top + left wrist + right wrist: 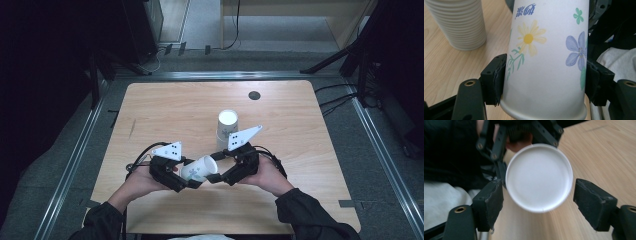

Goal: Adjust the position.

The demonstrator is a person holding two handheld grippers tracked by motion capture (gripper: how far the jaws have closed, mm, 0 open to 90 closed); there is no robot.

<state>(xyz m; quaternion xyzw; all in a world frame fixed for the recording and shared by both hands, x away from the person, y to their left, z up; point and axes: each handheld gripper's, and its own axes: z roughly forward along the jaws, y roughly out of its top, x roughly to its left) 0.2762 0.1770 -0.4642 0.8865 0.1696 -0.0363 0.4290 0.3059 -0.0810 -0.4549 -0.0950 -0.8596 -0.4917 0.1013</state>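
Between my hands, my left gripper (186,176) clamps the flowered paper cup (200,169). My right gripper (216,176) stands spread around its base. It looks light and crushable, so I'd pinch gently near the stiffer bottom.

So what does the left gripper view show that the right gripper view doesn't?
Left gripper view alone: the paper cup's printed side, with a yellow daisy and blue flowers, clamped between the left tool's pads, plus a stack of cups beside it. Right gripper view alone: the cup's plain white round end, between the open right tool's pads without touching. Both: the same cup over the wooden table.
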